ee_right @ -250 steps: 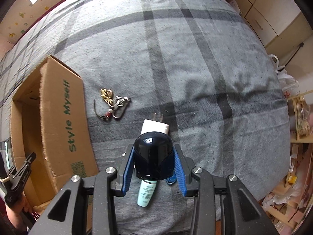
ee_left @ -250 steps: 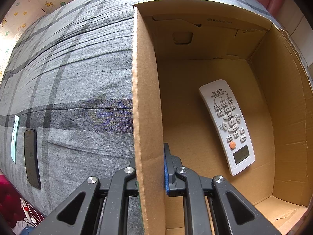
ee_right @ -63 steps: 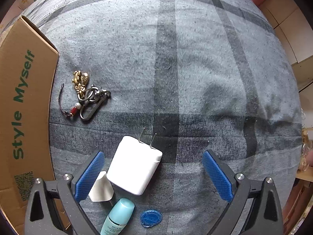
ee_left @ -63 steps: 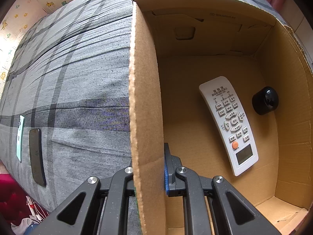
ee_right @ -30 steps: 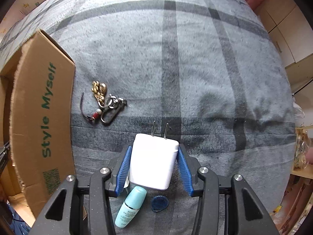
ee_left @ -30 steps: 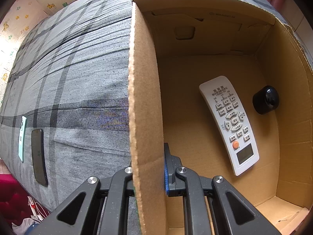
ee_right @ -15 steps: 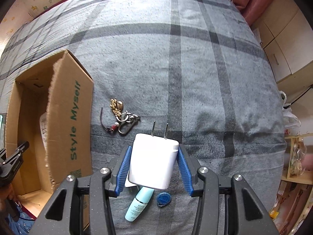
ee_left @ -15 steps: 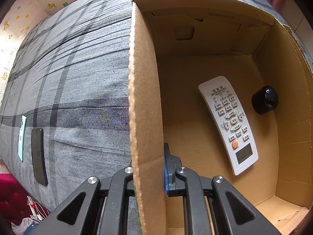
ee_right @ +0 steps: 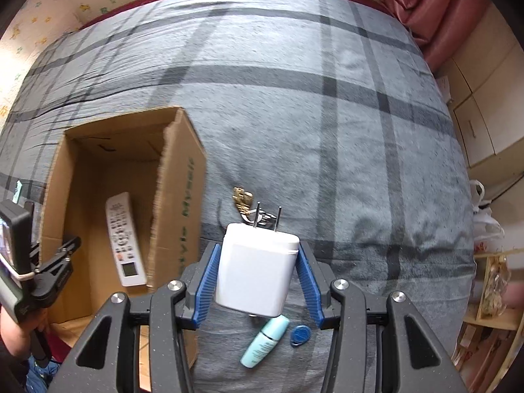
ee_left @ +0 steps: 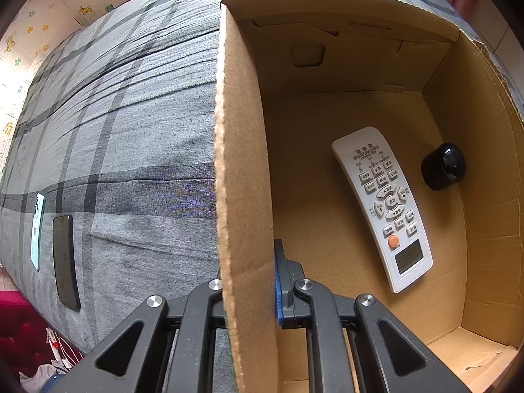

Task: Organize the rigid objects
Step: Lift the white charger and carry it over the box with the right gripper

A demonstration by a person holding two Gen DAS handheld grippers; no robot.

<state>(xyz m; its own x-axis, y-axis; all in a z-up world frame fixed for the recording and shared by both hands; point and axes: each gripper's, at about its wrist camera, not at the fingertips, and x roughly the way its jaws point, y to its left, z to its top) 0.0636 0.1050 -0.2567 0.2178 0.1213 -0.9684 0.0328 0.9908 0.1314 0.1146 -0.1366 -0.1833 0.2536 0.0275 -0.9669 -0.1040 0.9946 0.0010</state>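
My right gripper [ee_right: 257, 271] is shut on a white plug adapter [ee_right: 257, 270], prongs pointing away, held high above the grey plaid bed. The cardboard box [ee_right: 178, 196] lies to its left, open on top. My left gripper [ee_left: 252, 281] is shut on the box's near wall [ee_left: 242, 163]. Inside the box lie a white remote control [ee_left: 383, 206], also in the right wrist view [ee_right: 126, 239], and a black round cap [ee_left: 443, 165]. A key bunch [ee_right: 244, 201], a teal tube [ee_right: 265, 340] and a blue tag [ee_right: 299, 334] lie on the bed below the adapter.
A black phone [ee_left: 65, 262] and a teal card [ee_left: 37, 229] lie on the bed left of the box, near the bed's edge. Wooden cabinets [ee_right: 484, 114] and a shelf [ee_right: 494, 288] stand to the right of the bed.
My right gripper closed on the white adapter, lifted it off the bed and has risen and swung left, bringing the open box into view. The left gripper still holds the box wall.
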